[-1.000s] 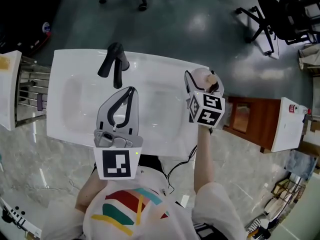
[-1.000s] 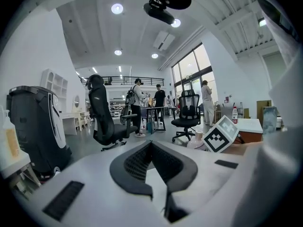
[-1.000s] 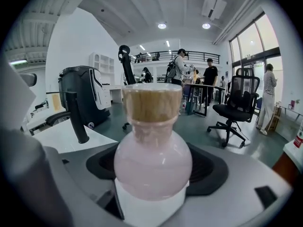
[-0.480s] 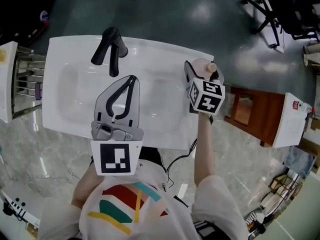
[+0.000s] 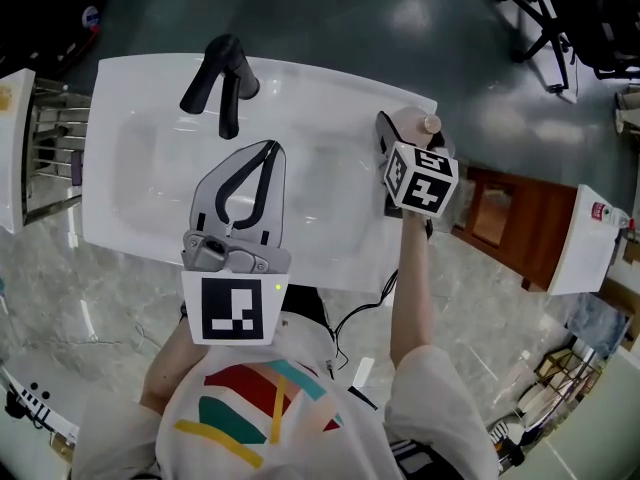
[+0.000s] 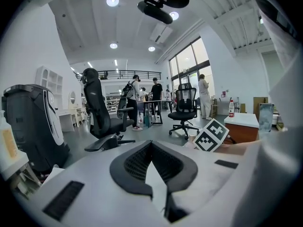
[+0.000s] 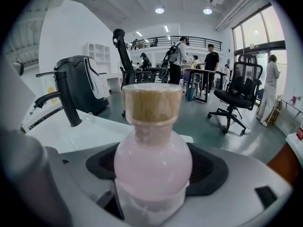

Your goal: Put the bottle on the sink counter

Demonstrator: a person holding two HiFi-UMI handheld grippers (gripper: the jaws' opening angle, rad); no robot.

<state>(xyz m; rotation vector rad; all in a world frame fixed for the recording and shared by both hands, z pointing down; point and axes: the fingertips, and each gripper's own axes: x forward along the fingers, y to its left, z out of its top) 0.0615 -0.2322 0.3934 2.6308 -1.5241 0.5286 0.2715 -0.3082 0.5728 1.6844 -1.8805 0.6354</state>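
Note:
A pink bottle (image 5: 408, 124) with a tan cap (image 5: 431, 125) stands upright between the jaws of my right gripper (image 5: 400, 136), at the far right corner of the white sink counter (image 5: 330, 98). In the right gripper view the bottle (image 7: 152, 160) fills the gap and both pads press its sides. I cannot tell whether its base touches the counter. My left gripper (image 5: 271, 149) hovers over the sink basin, shut, with its tips touching and nothing between them (image 6: 151, 145).
A black faucet (image 5: 222, 76) stands at the counter's back edge, left of centre, and shows at the left (image 7: 66, 100) in the right gripper view. A metal rack (image 5: 50, 158) stands to the left, a brown cabinet (image 5: 500, 218) to the right. Office chairs (image 5: 570, 23) stand beyond.
My right gripper has carried the bottle a little further right, toward the counter's far right corner. The left gripper has stayed shut over the basin.

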